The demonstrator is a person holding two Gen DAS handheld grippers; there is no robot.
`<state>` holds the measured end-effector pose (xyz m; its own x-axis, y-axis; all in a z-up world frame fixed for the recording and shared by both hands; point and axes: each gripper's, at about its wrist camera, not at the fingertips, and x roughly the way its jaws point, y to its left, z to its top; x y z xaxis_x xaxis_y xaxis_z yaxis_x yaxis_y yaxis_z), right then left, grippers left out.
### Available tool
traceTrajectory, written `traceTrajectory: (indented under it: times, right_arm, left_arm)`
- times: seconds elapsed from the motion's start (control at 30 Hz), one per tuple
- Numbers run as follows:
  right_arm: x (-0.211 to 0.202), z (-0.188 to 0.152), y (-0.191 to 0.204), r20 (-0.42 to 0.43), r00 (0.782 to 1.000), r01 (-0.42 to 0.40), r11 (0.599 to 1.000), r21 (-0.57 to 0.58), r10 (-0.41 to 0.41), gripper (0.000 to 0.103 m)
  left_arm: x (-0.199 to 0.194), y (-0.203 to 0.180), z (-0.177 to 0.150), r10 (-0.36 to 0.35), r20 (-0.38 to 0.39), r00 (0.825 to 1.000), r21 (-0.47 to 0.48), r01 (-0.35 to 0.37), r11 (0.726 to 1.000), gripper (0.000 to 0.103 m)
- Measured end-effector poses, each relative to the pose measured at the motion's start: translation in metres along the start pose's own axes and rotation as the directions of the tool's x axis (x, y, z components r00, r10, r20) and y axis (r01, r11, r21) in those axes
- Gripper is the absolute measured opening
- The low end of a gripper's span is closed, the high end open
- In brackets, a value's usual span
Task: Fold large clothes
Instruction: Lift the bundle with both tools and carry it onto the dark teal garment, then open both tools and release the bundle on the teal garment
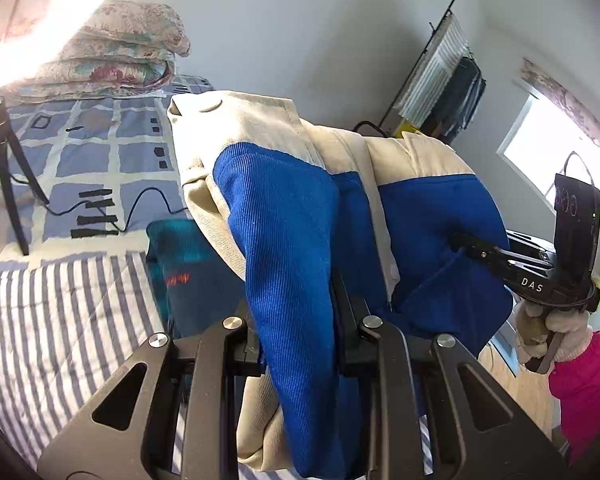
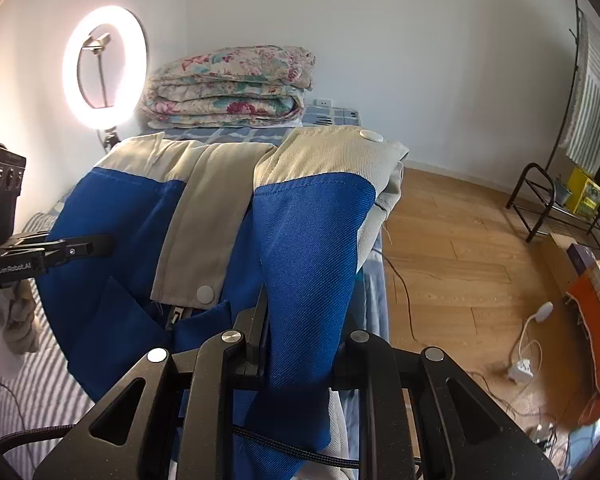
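A large blue and beige jacket [image 1: 284, 216] with white snap buttons is held up above the bed between both grippers. My left gripper [image 1: 300, 312] is shut on a fold of its blue cloth, which drapes over the fingers and hides them. My right gripper [image 2: 300, 320] is shut on the other blue and beige edge of the jacket [image 2: 312, 216]. Each gripper shows in the other's view, the right gripper [image 1: 460, 240] pinching the cloth at the right, the left gripper [image 2: 104, 244] at the left.
A bed with a striped sheet [image 1: 60, 312] and blue checked cover [image 1: 92, 152] lies below. A folded teal garment [image 1: 184, 264], a floral quilt [image 2: 228, 84], a tripod [image 1: 8, 176], a ring light [image 2: 104, 68], a clothes rack [image 2: 592, 128], wooden floor with cables [image 2: 460, 248].
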<state>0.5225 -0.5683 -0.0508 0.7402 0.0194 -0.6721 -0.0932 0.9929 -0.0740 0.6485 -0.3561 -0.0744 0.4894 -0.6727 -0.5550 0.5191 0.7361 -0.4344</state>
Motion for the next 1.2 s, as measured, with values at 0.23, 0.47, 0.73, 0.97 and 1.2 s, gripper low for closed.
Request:
traceTrajectory:
  times: [0.23, 0.47, 0.73, 0.97, 1.2]
  right_arm:
    - [0.051, 0.006, -0.023, -0.013, 0.999, -0.037, 0.999, 0.027, 0.037, 0.018]
    - [0.093, 0.002, -0.044, -0.054, 0.996, -0.066, 0.995, 0.074, 0.070, 0.018]
    - [0.113, -0.017, -0.088, -0.131, 0.987, -0.049, 0.957, 0.286, 0.090, 0.038]
    - [0.104, -0.012, -0.085, -0.126, 0.992, 0.061, 0.961, 0.269, -0.027, 0.048]
    - [0.068, -0.013, -0.079, -0.092, 0.992, 0.111, 0.948, 0.297, -0.087, 0.048]
  left_arm:
    - [0.043, 0.020, 0.008, 0.042, -0.024, 0.999, -0.026, -0.042, 0.999, 0.022]
    - [0.076, 0.048, 0.000, 0.097, -0.066, 0.993, -0.053, -0.101, 0.993, 0.025]
    - [0.082, 0.068, -0.008, 0.186, -0.080, 0.979, -0.084, -0.193, 0.978, 0.065]
    - [0.065, 0.076, -0.010, 0.210, -0.081, 0.974, -0.096, -0.217, 0.971, 0.069]
    - [0.029, 0.063, -0.015, 0.231, -0.051, 0.972, -0.056, -0.234, 0.971, 0.069]
